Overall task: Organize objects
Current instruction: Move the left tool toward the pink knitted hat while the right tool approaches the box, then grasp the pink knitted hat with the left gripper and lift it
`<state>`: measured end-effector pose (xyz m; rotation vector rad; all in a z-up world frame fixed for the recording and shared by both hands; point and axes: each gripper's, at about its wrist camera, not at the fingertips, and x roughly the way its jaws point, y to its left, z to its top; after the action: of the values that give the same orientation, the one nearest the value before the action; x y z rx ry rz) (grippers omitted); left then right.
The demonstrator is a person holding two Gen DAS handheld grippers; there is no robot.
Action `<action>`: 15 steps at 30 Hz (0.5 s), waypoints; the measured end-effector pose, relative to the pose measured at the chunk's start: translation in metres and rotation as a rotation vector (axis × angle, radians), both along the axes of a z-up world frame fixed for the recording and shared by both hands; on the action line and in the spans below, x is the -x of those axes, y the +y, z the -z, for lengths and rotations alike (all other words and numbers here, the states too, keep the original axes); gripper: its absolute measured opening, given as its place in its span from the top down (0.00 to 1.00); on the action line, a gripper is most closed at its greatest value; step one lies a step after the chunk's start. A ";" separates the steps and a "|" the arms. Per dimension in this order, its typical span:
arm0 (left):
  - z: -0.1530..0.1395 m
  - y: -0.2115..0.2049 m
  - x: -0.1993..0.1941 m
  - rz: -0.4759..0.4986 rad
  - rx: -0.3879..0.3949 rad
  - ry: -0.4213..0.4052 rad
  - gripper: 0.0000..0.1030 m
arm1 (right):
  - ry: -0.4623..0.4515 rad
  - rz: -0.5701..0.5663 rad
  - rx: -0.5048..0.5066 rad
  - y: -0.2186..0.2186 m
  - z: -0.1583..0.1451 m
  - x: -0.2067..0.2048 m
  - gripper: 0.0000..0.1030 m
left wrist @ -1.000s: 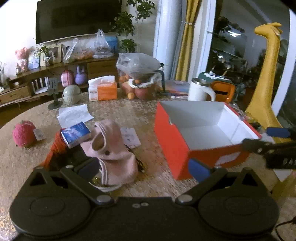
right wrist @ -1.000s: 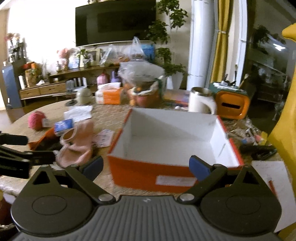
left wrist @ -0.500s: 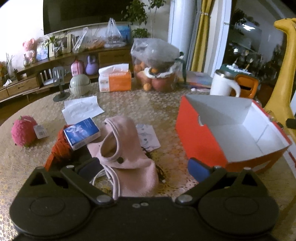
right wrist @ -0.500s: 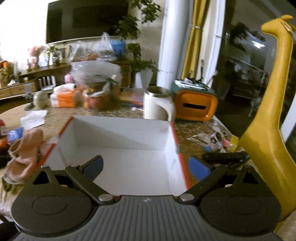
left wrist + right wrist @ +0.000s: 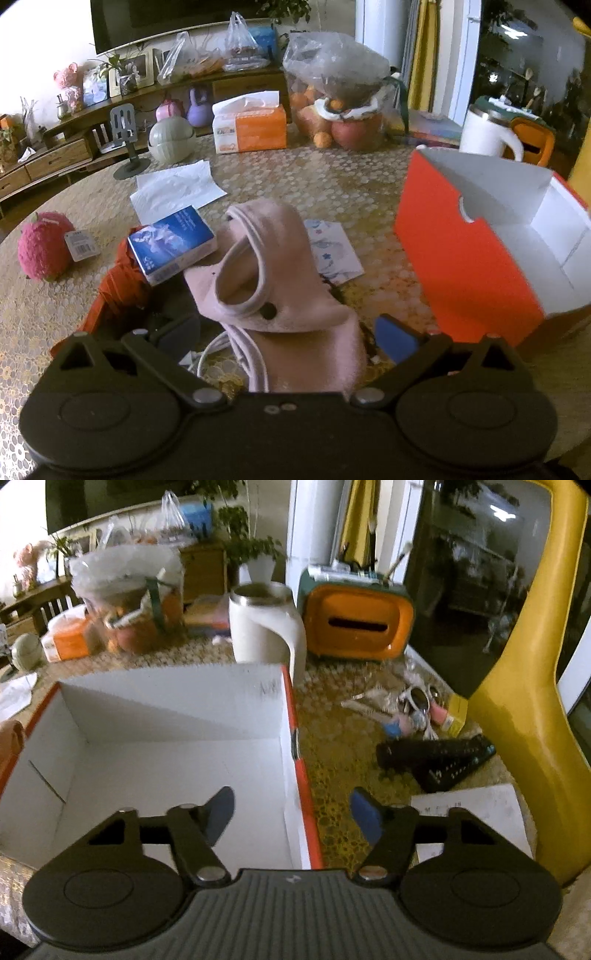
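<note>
A pink knitted garment (image 5: 280, 295) lies on the table, its near end between the fingers of my left gripper (image 5: 288, 336). That gripper stands open and its pads are clear of the cloth. A blue carton (image 5: 171, 243) rests on a red cloth (image 5: 118, 284) to the left. The orange box (image 5: 461, 251) with a white inside stands to the right. My right gripper (image 5: 293, 814) straddles the right wall (image 5: 295, 760) of this box (image 5: 166, 746). Its jaws are closing, with the wall between them and untouched by either pad.
A white cable (image 5: 207, 354) lies under the garment. A pink plush ball (image 5: 42, 251), papers (image 5: 173, 188), a tissue box (image 5: 251, 125) and a fruit bag (image 5: 340, 96) sit farther back. A mug (image 5: 262, 627), orange case (image 5: 354, 624), black remotes (image 5: 436, 757) and yellow giraffe (image 5: 517, 701) stand right of the box.
My left gripper has come down and closer to the pink garment. My right gripper has slid right along the box to its right wall, and its jaws have narrowed.
</note>
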<state>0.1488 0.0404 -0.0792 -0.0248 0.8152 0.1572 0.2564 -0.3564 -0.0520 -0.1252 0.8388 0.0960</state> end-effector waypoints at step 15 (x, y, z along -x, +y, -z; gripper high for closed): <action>0.023 0.005 -0.032 -0.014 -0.026 0.019 0.02 | 0.084 -0.015 0.028 -0.006 0.025 -0.010 0.87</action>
<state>0.1812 0.0450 -0.1019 -0.0043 0.8320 0.1813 0.2663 -0.3627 -0.0771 -0.1546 0.9234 0.1036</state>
